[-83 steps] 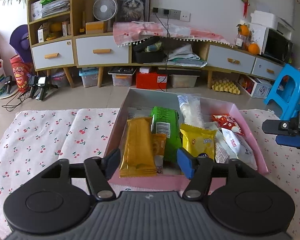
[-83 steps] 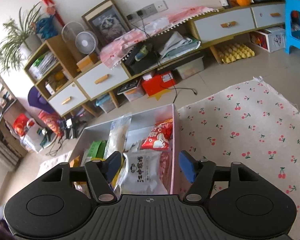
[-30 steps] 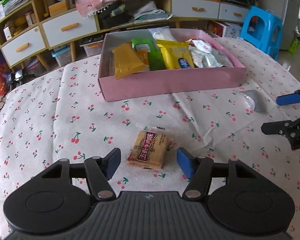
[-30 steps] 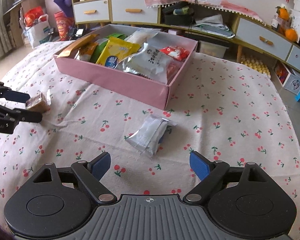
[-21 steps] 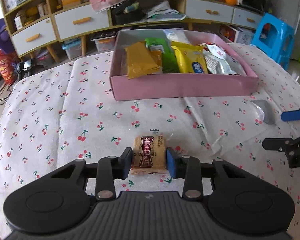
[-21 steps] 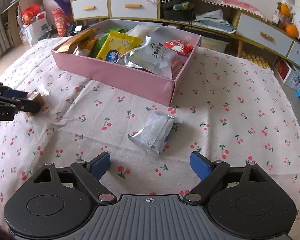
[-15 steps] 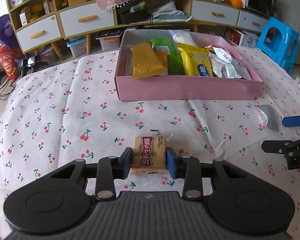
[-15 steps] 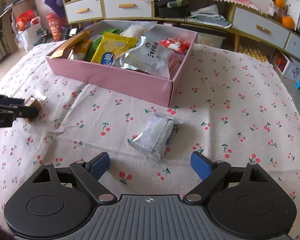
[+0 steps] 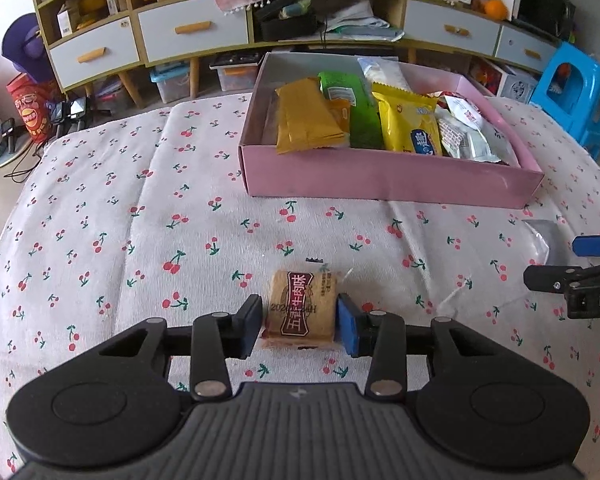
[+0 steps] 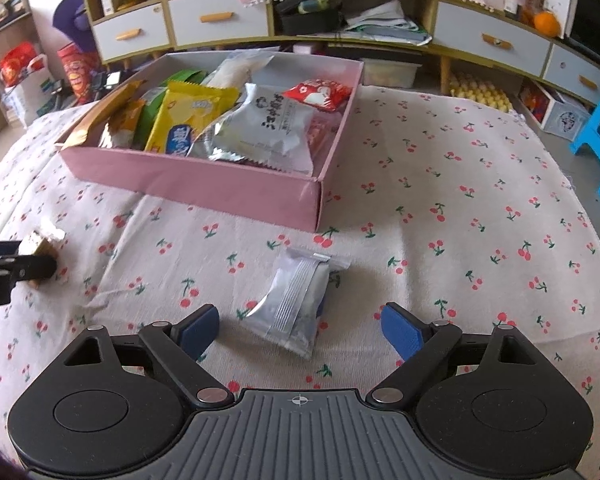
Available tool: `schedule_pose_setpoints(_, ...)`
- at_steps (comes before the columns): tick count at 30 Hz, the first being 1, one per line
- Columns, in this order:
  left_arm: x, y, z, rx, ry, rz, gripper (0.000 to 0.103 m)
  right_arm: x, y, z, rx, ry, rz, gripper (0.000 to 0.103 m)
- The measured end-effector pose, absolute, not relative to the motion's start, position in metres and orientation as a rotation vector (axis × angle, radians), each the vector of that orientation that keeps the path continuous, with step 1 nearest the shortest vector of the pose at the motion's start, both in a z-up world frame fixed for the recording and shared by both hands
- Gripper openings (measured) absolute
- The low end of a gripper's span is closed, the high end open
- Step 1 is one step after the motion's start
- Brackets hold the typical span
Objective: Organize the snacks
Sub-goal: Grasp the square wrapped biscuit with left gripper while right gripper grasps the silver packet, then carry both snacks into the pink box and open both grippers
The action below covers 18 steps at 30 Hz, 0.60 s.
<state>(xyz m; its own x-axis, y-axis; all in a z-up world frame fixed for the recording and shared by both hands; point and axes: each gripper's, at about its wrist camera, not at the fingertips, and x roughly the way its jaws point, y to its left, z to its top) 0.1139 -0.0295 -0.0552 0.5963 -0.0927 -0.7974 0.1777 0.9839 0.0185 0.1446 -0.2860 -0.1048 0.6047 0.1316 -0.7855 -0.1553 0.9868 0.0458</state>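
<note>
My left gripper (image 9: pixel 299 326) is shut on a small brown wrapped cake (image 9: pixel 300 310), held just above the cherry-print cloth in front of the pink snack box (image 9: pixel 388 180). The box holds several packets. My right gripper (image 10: pixel 300 330) is open, its pads either side of a silver packet (image 10: pixel 296 294) that lies on the cloth in front of the box (image 10: pixel 220 184). In the right wrist view the left gripper with the cake (image 10: pixel 42 246) shows at the far left. In the left wrist view the right gripper's fingers (image 9: pixel 572 278) and the silver packet (image 9: pixel 540 236) show at the right edge.
The table's cherry-print cloth (image 9: pixel 140 220) has folds and wrinkles. Beyond the table stand low cabinets with drawers (image 9: pixel 192 34), storage bins on the floor and a blue plastic stool (image 9: pixel 572 92) at the right.
My left gripper came down from the box, closed on the brown cake and carries it toward the box. My right gripper stays open and has moved closer around the silver packet.
</note>
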Motion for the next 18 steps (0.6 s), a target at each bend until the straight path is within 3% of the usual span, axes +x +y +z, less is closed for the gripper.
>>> schedule_pose_setpoints(3,0.1163,-0.0318,-0.0555,0.099,0.915,-0.149,0.033,0.1470,-0.2864,-0.1037,-0.024,0.898,0.153,0.085)
schedule_pose_setpoints(9,0.1180,-0.0336,-0.0549,0.083,0.916,-0.134,0.033,0.1506,-0.2888,-0.1009,-0.016,0.886,0.143,0.058)
schedule_pose_setpoints(14,0.1194,-0.0336,-0.0542,0.068,0.922,-0.129,0.033,0.1517,-0.2920,-0.0981,-0.008,0.879,0.147,0.026)
schedule_pose_setpoints(18,0.1212,-0.0314,-0.0523,0.047,0.935,-0.132,0.033,0.1528,-0.2957,-0.0945,0.012,0.878,0.153,0.025)
